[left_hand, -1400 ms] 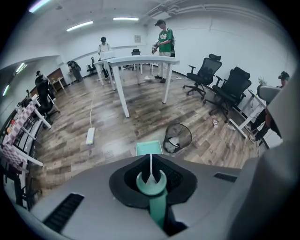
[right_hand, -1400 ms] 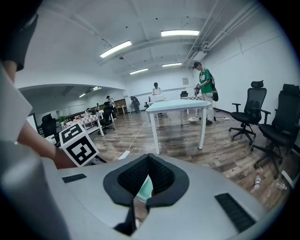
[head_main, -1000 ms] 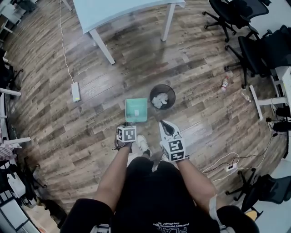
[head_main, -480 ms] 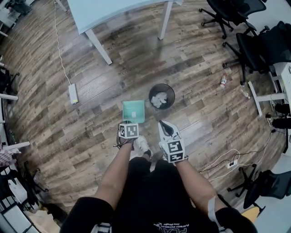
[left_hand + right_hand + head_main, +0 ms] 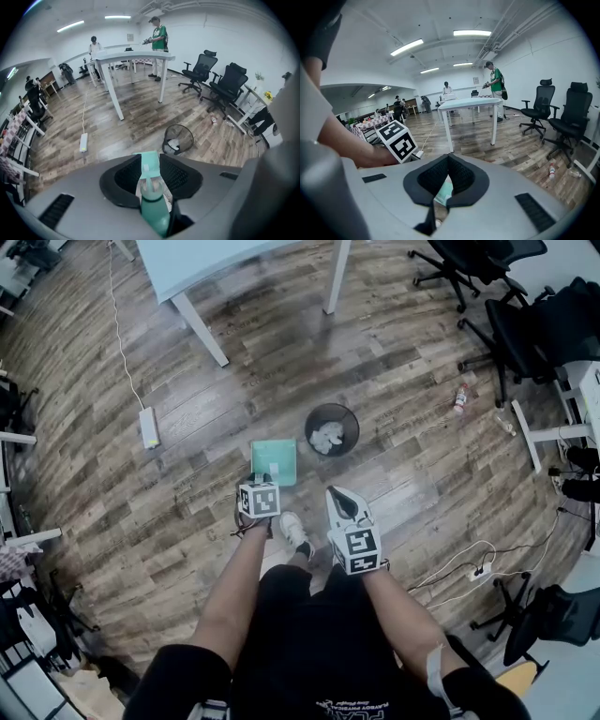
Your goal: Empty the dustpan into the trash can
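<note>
Head view, looking steeply down at a wood floor [image 5: 187,484]. The person's torso and arms fill the lower part of the frame and hide the floor beneath them. In this view the jaws of the left gripper [image 5: 149,157] are hidden under its marker cube [image 5: 259,500], and so is the dustpan's handle. The right gripper view shows only a teal sliver of the dustpan, seen through the gap behind its jaws.

The teal dustpan [image 5: 274,461] is just ahead of the left gripper. The trash can [image 5: 331,430] is just beside it to the right and a little further off. The dustpan's long axis runs away from the person: handle [image 5: 152,199] nearest, pan beyond, far edge toward the table [image 5: 216,259]. Whether the pan rests on the floor or hangs just over it cannot be told.

In the left gripper view the jaws are parted and opening, with the handle lying between them. The pads [image 5: 126,177] are not pressing on it. The right gripper [image 5: 448,157] has its jaw tips closed together on nothing.

The round black mesh trash can stands upright and holds white crumpled scraps. The pan shows one small pale patch near the handle end; what it is cannot be made out.
</note>
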`<state>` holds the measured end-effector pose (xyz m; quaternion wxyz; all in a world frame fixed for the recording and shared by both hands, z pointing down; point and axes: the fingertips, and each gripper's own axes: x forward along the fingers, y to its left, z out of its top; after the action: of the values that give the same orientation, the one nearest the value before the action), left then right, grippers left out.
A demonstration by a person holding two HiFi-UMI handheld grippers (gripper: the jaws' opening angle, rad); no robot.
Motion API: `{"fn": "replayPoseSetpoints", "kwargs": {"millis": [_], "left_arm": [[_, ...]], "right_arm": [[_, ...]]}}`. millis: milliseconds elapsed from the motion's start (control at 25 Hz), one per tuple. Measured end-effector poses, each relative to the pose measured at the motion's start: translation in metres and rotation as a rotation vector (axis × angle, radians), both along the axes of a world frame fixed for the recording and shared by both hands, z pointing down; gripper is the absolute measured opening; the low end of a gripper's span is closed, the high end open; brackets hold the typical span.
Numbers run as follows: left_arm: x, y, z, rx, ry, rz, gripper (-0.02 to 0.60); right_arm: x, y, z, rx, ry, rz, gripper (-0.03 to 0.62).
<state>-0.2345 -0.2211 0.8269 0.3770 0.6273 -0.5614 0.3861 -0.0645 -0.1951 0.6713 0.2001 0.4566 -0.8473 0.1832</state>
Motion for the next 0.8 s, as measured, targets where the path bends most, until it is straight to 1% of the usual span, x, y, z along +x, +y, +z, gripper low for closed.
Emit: {"fn": "replayPoseSetpoints", "kwargs": {"millis": [160, 280, 320, 400, 520, 600, 680, 800], "left_arm": [[-0.004, 0.000, -0.027, 0.099, -0.004, -0.031, 0.137], [-0.003, 0.000, -0.058, 0.217, -0.032, -0.016, 0.137], [-0.001, 0.003, -0.071, 0.258, -0.031, -0.013, 0.137], [0.008, 0.012, -0.101, 0.333, 0.003, -0.011, 0.135], [0.029, 0.025, -0.157, 0.477, 0.083, -0.024, 0.066], [0.040, 0.036, -0.196, 0.567, 0.113, -0.027, 0.049], [0.052, 0.051, -0.228, 0.633, 0.120, -0.001, 0.040], [0.072, 0.076, -0.264, 0.692, 0.147, 0.034, 0.023]], "right_arm": [[0.005, 0.010, -0.003, 0.008, -0.012, -0.007, 0.015], [0.011, 0.014, -0.011, 0.027, -0.029, -0.002, 0.015], [0.014, 0.017, -0.017, 0.036, -0.039, 0.000, 0.015], [0.019, 0.027, -0.034, 0.064, -0.061, -0.006, 0.015], [0.027, 0.041, -0.062, 0.117, -0.087, -0.034, 0.015], [0.031, 0.051, -0.077, 0.144, -0.103, -0.046, 0.015], [0.035, 0.062, -0.092, 0.171, -0.121, -0.055, 0.015], [0.044, 0.075, -0.118, 0.232, -0.145, -0.065, 0.015]]}}
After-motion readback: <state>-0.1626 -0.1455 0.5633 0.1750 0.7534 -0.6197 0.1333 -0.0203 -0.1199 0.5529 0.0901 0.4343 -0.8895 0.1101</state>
